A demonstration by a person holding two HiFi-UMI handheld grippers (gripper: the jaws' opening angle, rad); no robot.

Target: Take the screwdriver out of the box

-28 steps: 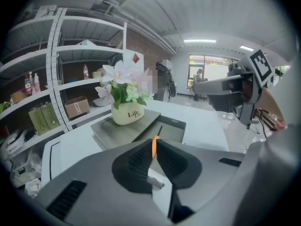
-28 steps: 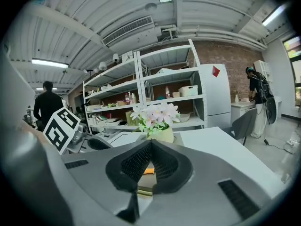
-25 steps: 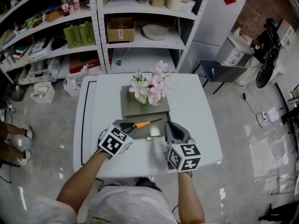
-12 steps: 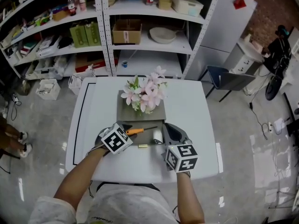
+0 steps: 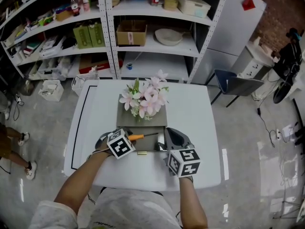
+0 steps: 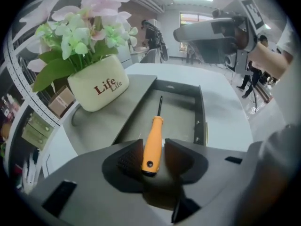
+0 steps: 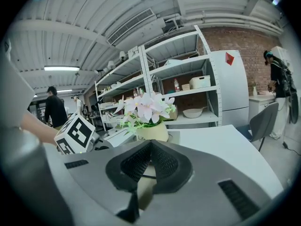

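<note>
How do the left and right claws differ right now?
The left claw is shut on the orange screwdriver, at its handle; the right claw is shut on nothing. The left claw points down along the open box; the right claw points level toward the flower pot. Both are by the box's near end.

- Screwdriver (image 5: 143, 136) handle end under left gripper (image 5: 127, 138), head view.
- Box (image 5: 151, 145) near corners covered by left gripper & right gripper (image 5: 167, 137).
- Brass bit (image 5: 142, 152) on table (image 5: 200, 128): too small to ID.
- Person (image 5: 12, 149) cut by left edge.
</note>
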